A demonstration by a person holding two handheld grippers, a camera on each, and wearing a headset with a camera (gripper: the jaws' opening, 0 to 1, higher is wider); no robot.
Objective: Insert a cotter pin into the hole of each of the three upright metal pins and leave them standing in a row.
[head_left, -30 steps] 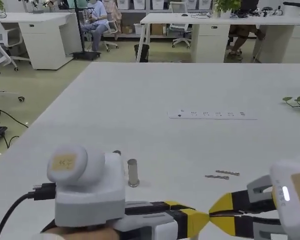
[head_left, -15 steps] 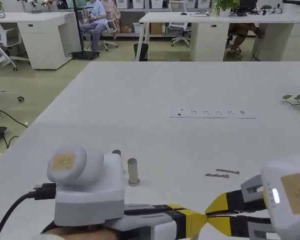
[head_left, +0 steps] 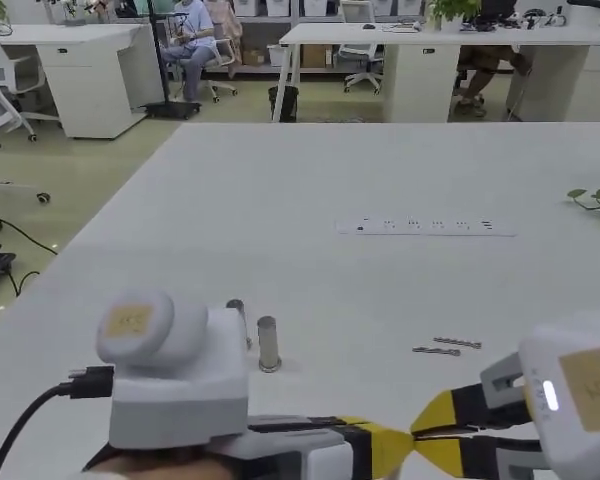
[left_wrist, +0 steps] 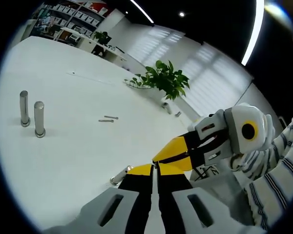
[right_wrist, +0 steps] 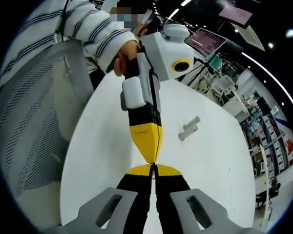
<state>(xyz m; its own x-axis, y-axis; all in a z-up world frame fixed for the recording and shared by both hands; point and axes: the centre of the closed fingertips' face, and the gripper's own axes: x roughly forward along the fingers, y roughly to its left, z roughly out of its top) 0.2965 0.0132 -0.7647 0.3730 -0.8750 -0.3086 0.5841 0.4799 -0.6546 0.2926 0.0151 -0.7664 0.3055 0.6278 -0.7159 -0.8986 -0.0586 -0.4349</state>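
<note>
At the near edge of the table (head_left: 400, 170), your left gripper (left_wrist: 154, 168) and right gripper (right_wrist: 153, 168) meet tip to tip. Each has its jaws pressed together. Whether anything thin is pinched at the tips is too fine to tell.

Progress, as judged: early, no insertion confirmed.
- The nearer upright pin (head_left: 268, 344) and the farther upright pin (head_left: 236, 312) stand close together, left of centre.
- The third metal pin (left_wrist: 119, 176) lies on its side just beside your left jaw tips.
- One loose cotter pin (head_left: 435, 351) and a second cotter pin (head_left: 457, 343) lie on the table, well right of the standing pair.

Remaining, as judged: all three insertions, plus standing the fallen pin in the row.

Hard to read: the pin holes are too small to see. In the head view your left gripper's body cuts off the farther upright pin's base.
</note>
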